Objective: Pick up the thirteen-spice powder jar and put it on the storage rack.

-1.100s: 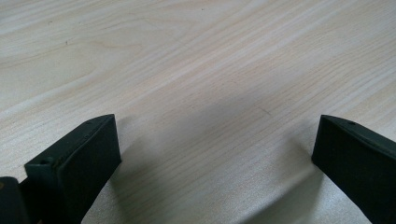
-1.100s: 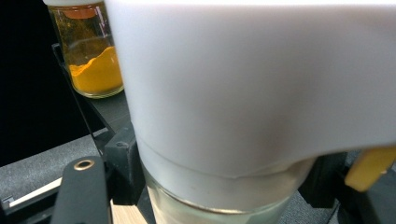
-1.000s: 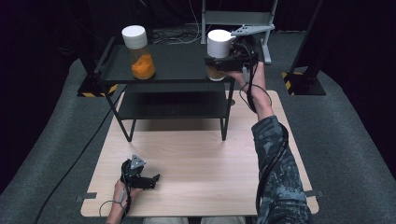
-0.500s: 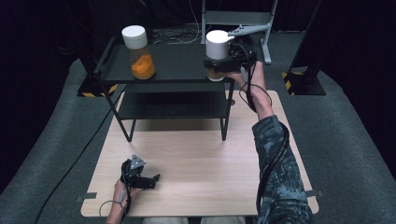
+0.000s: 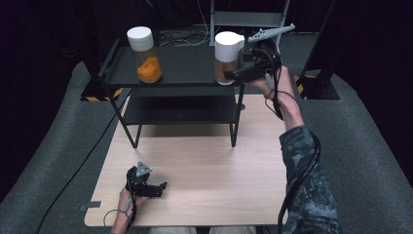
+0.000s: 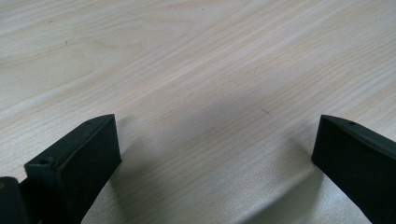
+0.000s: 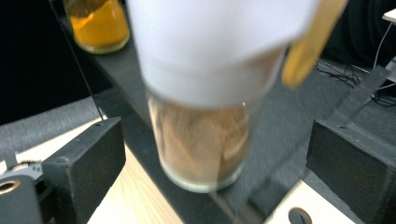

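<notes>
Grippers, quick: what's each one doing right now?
Left gripper: open, holding nothing, over the table.
Right gripper: jaws just opened, clear of the brown jar between them on the shelf.

right gripper [image 5: 234,74] jaws just opened off brown jar [image 5: 227,57], hand drawn back slightly

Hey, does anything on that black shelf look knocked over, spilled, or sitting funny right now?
Nothing looks spilled or toppled. The brown-filled jar stands upright but close to the top shelf's front right edge. The right gripper has just been opening; its jaws flank the jar without pressing. The orange-filled jar stands upright at the left.
</notes>
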